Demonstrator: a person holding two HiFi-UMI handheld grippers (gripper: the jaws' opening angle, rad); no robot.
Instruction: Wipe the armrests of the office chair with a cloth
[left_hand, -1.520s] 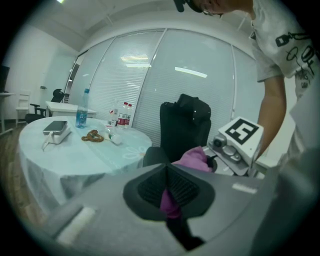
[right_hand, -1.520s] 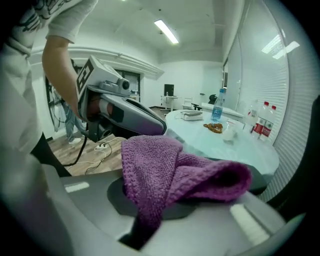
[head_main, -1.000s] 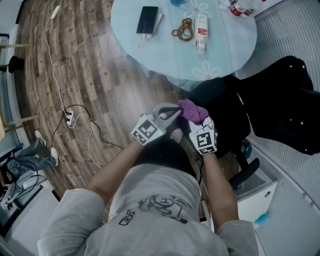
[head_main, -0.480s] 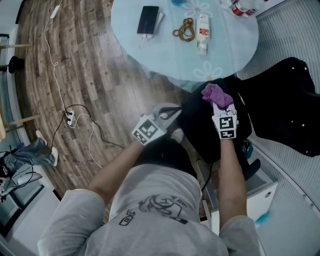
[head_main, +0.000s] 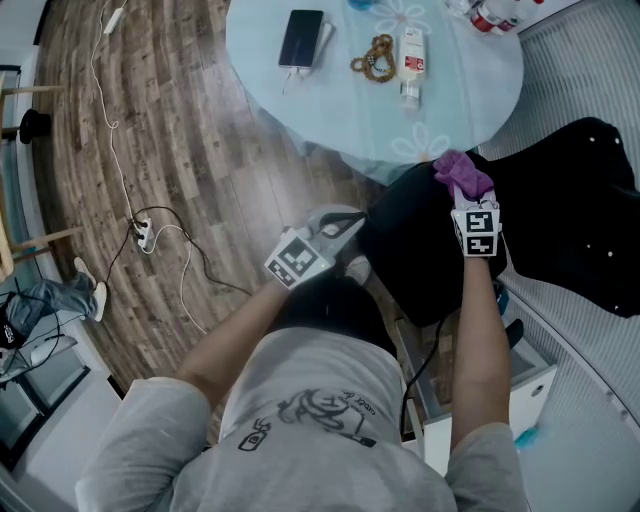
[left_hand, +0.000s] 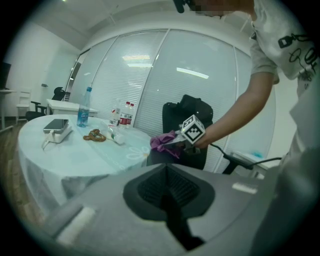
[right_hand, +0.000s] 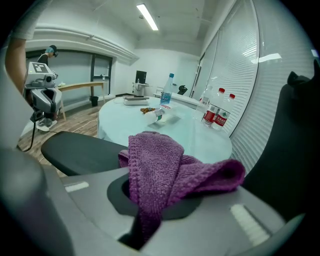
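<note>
My right gripper (head_main: 463, 190) is shut on a bunched purple cloth (head_main: 460, 172) and hangs over the far side of the black office chair's seat (head_main: 415, 255), close to the backrest (head_main: 570, 210). In the right gripper view the cloth (right_hand: 165, 165) spills from the right gripper (right_hand: 152, 210) above a flat black pad (right_hand: 80, 150). A short black armrest end (head_main: 514, 333) shows beside my right forearm. My left gripper (head_main: 338, 230) is shut on nothing and sits at the seat's left edge. In the left gripper view, beyond the left gripper (left_hand: 170, 200), the right gripper (left_hand: 175, 142) shows with the cloth (left_hand: 161, 143).
A round pale-blue table (head_main: 340, 110) stands just beyond the chair, bearing a phone (head_main: 301, 38), a bead string (head_main: 374, 55), a small bottle (head_main: 410, 55) and water bottles (head_main: 490, 12). A power strip with cables (head_main: 140, 236) lies on the wood floor. A white cabinet (head_main: 525, 385) stands at lower right.
My right gripper has carried the cloth away from the left gripper, rightward and farther out across the chair seat. The left gripper has stayed in place.
</note>
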